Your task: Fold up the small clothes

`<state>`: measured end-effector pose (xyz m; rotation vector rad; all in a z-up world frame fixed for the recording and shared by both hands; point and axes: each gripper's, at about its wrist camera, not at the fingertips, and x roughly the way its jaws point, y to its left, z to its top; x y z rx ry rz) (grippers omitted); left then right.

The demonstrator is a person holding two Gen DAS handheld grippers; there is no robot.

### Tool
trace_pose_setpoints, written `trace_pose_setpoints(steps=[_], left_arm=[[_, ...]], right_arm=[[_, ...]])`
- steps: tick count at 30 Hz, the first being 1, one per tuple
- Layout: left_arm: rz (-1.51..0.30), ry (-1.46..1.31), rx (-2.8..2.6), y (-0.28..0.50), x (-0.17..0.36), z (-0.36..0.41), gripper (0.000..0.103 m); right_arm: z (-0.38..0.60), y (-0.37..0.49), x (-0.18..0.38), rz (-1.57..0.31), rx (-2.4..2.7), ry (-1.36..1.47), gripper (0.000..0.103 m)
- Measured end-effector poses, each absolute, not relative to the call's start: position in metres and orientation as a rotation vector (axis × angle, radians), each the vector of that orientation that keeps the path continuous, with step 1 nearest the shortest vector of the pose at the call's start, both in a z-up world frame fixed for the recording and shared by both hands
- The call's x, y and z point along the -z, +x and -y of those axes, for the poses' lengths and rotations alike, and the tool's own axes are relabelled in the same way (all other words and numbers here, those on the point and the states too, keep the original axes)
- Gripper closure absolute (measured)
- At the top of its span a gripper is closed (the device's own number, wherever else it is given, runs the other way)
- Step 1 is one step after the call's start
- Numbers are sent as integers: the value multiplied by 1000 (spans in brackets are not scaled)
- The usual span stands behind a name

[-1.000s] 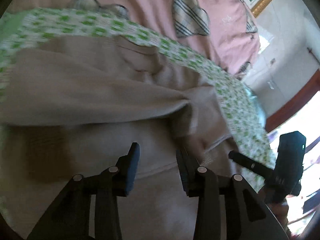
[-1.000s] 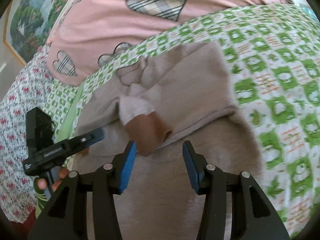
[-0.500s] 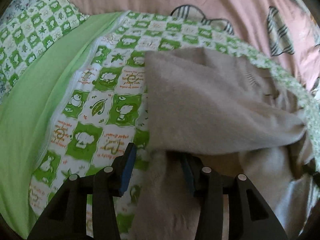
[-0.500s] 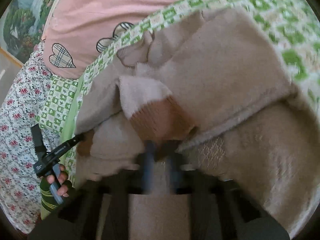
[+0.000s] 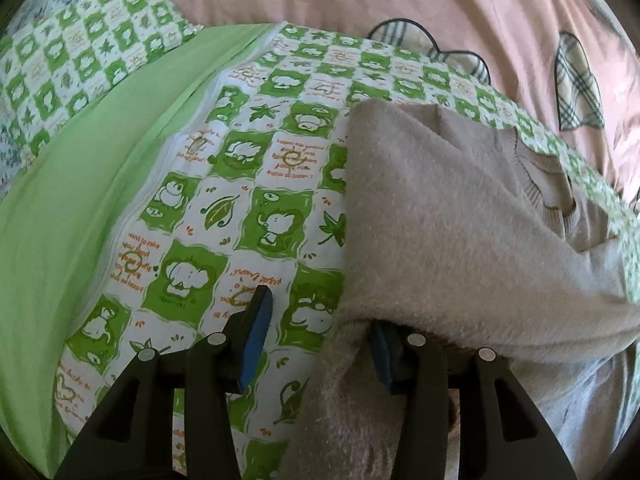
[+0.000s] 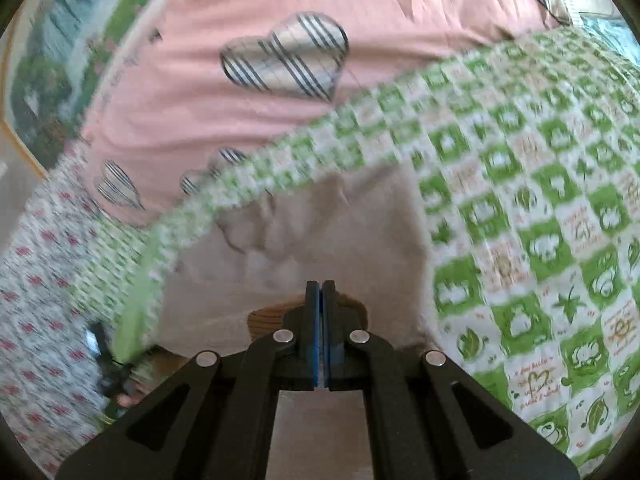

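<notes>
A small beige fuzzy sweater [image 5: 448, 216] lies on the green-and-white patterned sheet [image 5: 224, 208]. My left gripper [image 5: 320, 332] is open at the sweater's left edge; its right finger is under a folded layer, its left finger over bare sheet. In the right wrist view the sweater [image 6: 328, 240] lies ahead, blurred. My right gripper [image 6: 321, 292] is shut, with the sweater's brown ribbed cuff [image 6: 268, 318] bunched around its fingers; whether cloth is pinched between the pads does not show.
A pink quilt with plaid hearts [image 5: 400, 0] lies behind the sweater, also in the right wrist view [image 6: 240, 80]. A plain green fabric strip [image 5: 60, 200] runs left. A floral cloth [image 6: 36, 320] and framed picture [image 6: 44, 80] are at left.
My right gripper closed from open at the brown cuff and the view shifted. My left gripper swung from over the sweater's middle to its left edge, staying open.
</notes>
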<state>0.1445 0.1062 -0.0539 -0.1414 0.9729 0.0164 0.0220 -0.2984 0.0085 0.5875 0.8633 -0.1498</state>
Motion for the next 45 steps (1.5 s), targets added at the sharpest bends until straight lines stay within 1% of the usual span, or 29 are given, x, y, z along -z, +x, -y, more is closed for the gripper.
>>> trace_pose_setpoints(steps=[4,9,10,12,14,16,17,18,21,23,24,25,26,28,29,30,32,35,36,37,39,41,42,43,45], left_arm=[[-971,-223,-12,141,55,-117,56],[-988,-315,36,140,59,-129,57],[-1003,-304,71,137,57,-128,59],[-1023,-308,190,131,49,-126,59],[-1020,-332,263,130,38,-128,51],[-998,-338,277,139,27,-132,36],[-990,-344,291,148,24,-133,31],[-997,-343,302,158,25,-132,24],[-1070,-277,267,198,44,-121,24],[-1111,-226,255,217,60,-113,34],[-1102,-196,245,219,62,-110,47],[-1059,-157,250,217,58,-103,75],[-1035,-158,263,215,55,-101,91],[-993,-158,241,209,49,-100,92],[-977,-153,224,206,48,-100,92],[-965,-149,207,203,49,-101,92],[-953,-158,183,201,53,-102,92],[-972,-183,164,204,58,-105,91],[-978,-179,161,203,59,-106,89],[-989,-163,150,201,55,-105,85],[-999,-130,144,190,47,-105,84],[-996,-84,148,167,35,-104,82],[-998,-74,156,154,30,-104,74],[-1001,-70,160,142,27,-104,62],[-1005,-71,150,108,21,-105,46]], right_arm=[[301,19,-1,-864,163,577,102],[290,22,-18,-773,112,509,102],[288,24,-17,-776,102,495,102],[285,29,-11,-813,104,474,102],[287,28,-1,-849,107,475,102],[288,27,5,-868,109,475,102],[289,26,7,-874,107,477,101],[289,25,8,-877,108,478,101],[287,26,8,-887,104,467,101],[285,30,6,-890,96,454,101],[283,33,1,-885,86,443,101],[281,34,-7,-860,68,432,101],[279,33,-17,-820,47,420,101],[273,26,-43,-713,-6,387,101],[271,23,-51,-690,-14,364,101],[269,22,-52,-711,-7,344,102],[270,27,-34,-805,51,300,102],[282,32,17,-993,116,350,101],[286,31,26,-1032,144,362,101],[288,29,33,-1058,171,365,101],[290,19,33,-1047,186,410,101],[288,6,21,-1014,176,429,101],[285,1,16,-1003,172,427,101],[283,-5,12,-994,164,426,100],[273,-15,4,-991,162,408,99]])
